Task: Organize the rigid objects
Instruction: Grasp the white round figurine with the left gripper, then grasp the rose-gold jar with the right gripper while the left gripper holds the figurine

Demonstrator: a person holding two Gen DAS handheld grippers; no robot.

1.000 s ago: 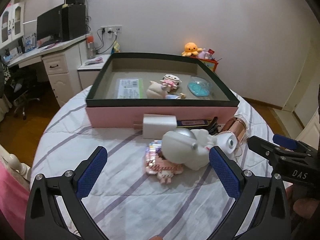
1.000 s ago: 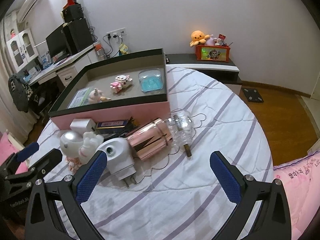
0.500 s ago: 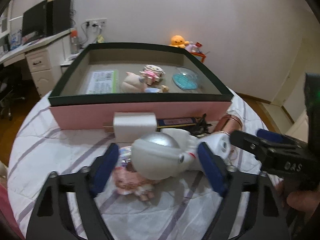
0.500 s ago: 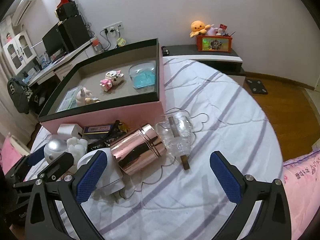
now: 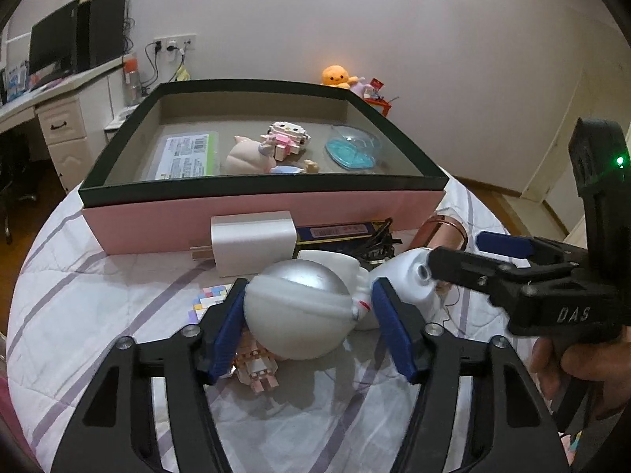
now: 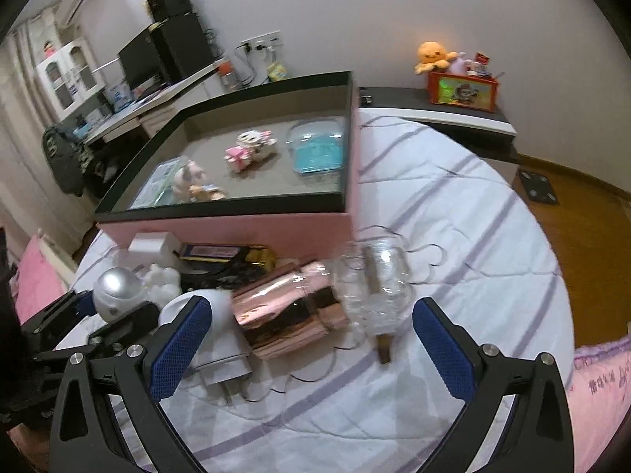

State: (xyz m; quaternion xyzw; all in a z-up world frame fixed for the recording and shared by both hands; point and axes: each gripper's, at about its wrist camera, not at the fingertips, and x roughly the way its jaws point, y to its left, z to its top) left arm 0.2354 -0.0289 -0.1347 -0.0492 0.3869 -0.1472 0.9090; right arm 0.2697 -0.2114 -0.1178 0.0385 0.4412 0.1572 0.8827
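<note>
Right now my left gripper (image 5: 307,321) has its jaws closing around the silver-domed astronaut figure (image 5: 299,307), the round helmet between the blue pads; the left pad looks to be touching, but on the right I see a sliver of gap, so I would not call it a firm hold yet. I came at the helmet because it is the widest, smoothest part to pinch. Under the figure lies a pink block toy (image 5: 256,362), mostly covered, and I cannot tell whether the two are resting on each other.

My right gripper (image 6: 311,339) hangs wide open and empty, with the white plug adapter (image 6: 221,339), the copper tin (image 6: 288,315) and the clear jar (image 6: 374,287) lying just ahead of it, ready for the next pick I reckon. That view is smeared, so the jar's contents are hard to read.

Beyond both tools a white charger block (image 5: 252,240) and a dark flat pack (image 5: 339,232) sit against the pink box (image 5: 157,220), the destination, already holding a few toys.
</note>
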